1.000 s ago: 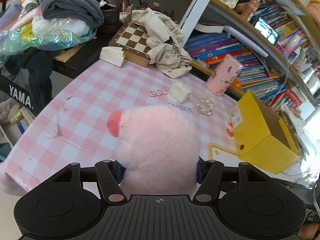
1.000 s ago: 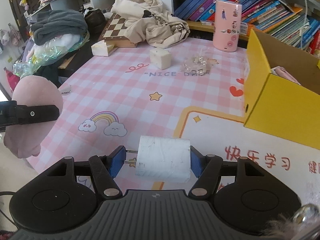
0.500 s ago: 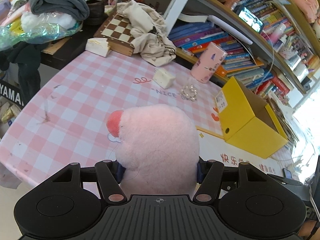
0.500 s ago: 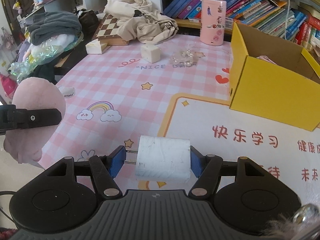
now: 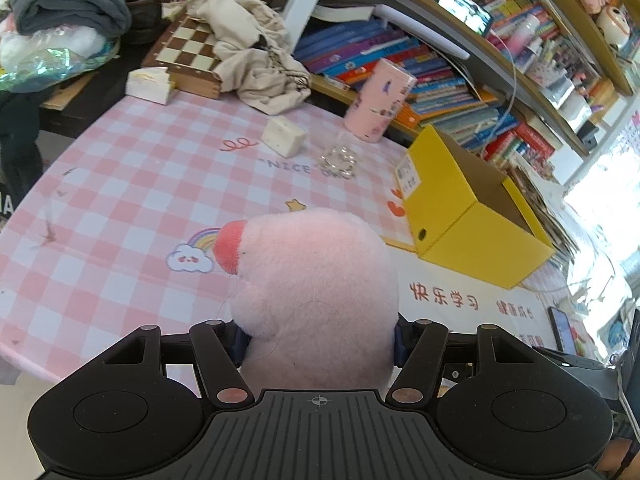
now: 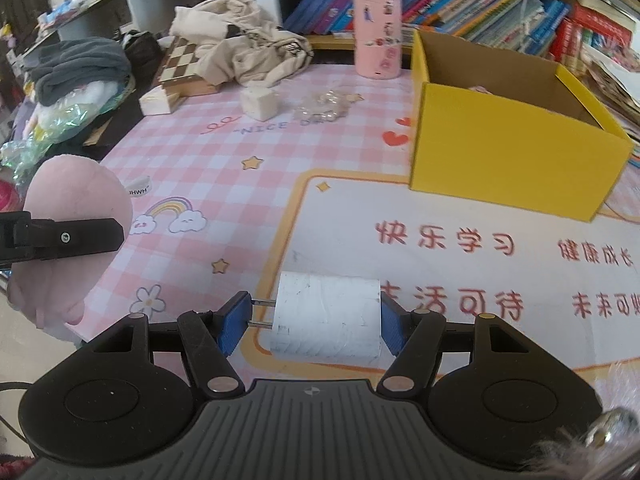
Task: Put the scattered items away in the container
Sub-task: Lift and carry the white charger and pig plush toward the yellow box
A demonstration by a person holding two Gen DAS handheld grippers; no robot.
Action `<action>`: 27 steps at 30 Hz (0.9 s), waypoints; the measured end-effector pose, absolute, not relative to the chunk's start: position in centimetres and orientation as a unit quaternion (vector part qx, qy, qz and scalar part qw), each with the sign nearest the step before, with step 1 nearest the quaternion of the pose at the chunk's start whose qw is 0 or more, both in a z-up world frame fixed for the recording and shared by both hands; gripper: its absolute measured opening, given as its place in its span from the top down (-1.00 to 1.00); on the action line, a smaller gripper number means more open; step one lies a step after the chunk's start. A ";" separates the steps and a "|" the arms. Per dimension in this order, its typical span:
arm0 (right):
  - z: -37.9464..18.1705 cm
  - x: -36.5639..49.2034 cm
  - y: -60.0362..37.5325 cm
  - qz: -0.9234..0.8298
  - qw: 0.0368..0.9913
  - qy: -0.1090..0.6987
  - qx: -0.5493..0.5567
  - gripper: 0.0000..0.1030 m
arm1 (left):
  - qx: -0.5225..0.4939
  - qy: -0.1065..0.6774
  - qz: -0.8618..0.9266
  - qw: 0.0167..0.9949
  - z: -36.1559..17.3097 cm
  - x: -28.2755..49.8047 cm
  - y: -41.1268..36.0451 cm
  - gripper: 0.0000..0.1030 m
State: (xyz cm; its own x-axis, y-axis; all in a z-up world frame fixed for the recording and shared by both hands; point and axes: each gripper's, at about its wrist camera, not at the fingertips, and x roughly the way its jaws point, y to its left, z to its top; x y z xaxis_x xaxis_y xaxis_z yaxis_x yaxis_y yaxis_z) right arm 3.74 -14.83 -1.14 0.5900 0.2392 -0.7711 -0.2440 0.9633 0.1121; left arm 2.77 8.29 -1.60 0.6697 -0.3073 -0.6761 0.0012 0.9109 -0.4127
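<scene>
Compared with one second earlier, both views have swung toward the yellow box, which now sits larger and nearer the middle of each picture; both grips are unchanged. The left gripper is clamped on one pink plush toy, which fills the space between its blue pads and stands out ahead of them above the worktop. The right gripper is clamped on one white plug adapter, its two metal prongs touching the left-hand pad, held above the printed mat. Still on the worktop: one white cube and one clear bead bracelet, just beside each other, and one pink cylinder behind them. One open yellow box stands ahead and right of both grippers, something pink partly visible inside.
</scene>
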 end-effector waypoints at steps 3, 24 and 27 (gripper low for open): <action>-1.2 3.5 -15.4 0.128 0.892 0.433 0.001 -0.24 | -0.189 0.400 -0.094 0.892 -1.7 3.0 7.7 -0.19; -1.4 2.6 -21.7 0.049 0.896 0.440 0.036 -0.24 | -0.148 0.426 -0.171 0.876 -2.1 5.7 1.1 -0.19; -1.4 2.4 -22.6 0.037 0.896 0.440 0.042 -0.24 | -0.142 0.430 -0.184 0.872 -2.2 6.1 0.1 -0.19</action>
State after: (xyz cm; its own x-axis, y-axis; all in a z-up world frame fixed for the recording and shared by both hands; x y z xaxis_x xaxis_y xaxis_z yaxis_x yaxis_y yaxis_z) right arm 2.42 -22.60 -1.37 0.6099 0.1030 -0.7857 -0.0296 0.9938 0.1072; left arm 6.11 0.07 -2.17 0.5619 -0.4440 -0.6980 0.1991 0.8915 -0.4068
